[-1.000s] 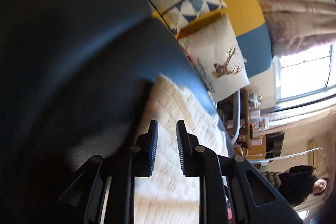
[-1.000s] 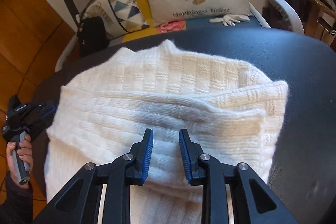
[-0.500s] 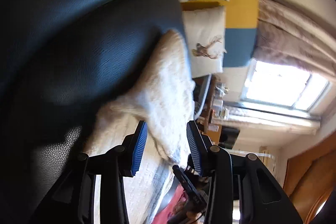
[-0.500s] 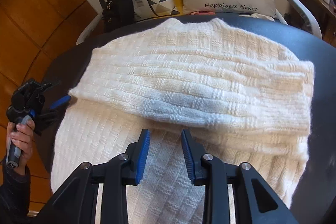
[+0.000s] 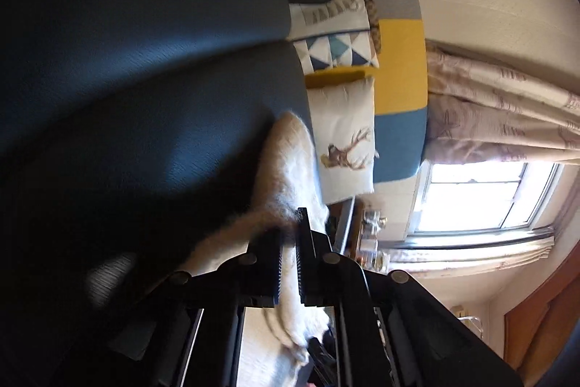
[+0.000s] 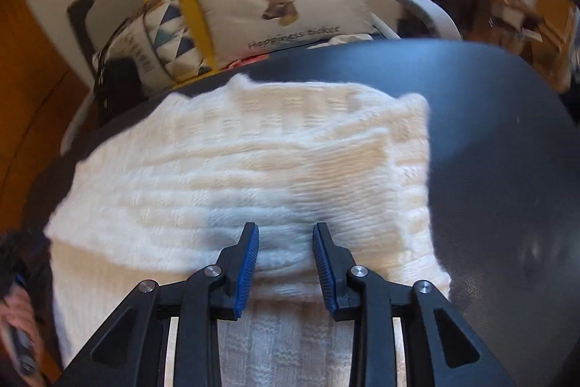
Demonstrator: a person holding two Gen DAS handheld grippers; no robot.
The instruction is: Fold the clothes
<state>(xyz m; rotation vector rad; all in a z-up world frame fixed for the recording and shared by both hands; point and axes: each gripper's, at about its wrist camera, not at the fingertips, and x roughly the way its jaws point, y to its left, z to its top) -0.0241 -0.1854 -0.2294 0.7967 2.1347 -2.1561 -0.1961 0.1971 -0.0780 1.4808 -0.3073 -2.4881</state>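
a cream-white cable-knit sweater (image 6: 253, 176) lies folded over on the dark, leather-textured round tabletop (image 6: 507, 140), covering its left and middle part and reaching close to the far edge. the right gripper (image 6: 286, 263) hovers low over the near fold, its blue-padded fingers (image 6: 250, 263) spread apart with knit showing between them but not pinched. the left gripper (image 5: 288, 260) sits at the tabletop's left edge, its fingers drawn nearly together on a thin edge of the sweater (image 5: 286, 169). beyond the far edge, a cream deer-print cushion (image 6: 282, 6) and a triangle-patterned cushion (image 6: 163, 31) rest on a sofa. a hand (image 6: 18, 314) shows at the left edge, blurred.
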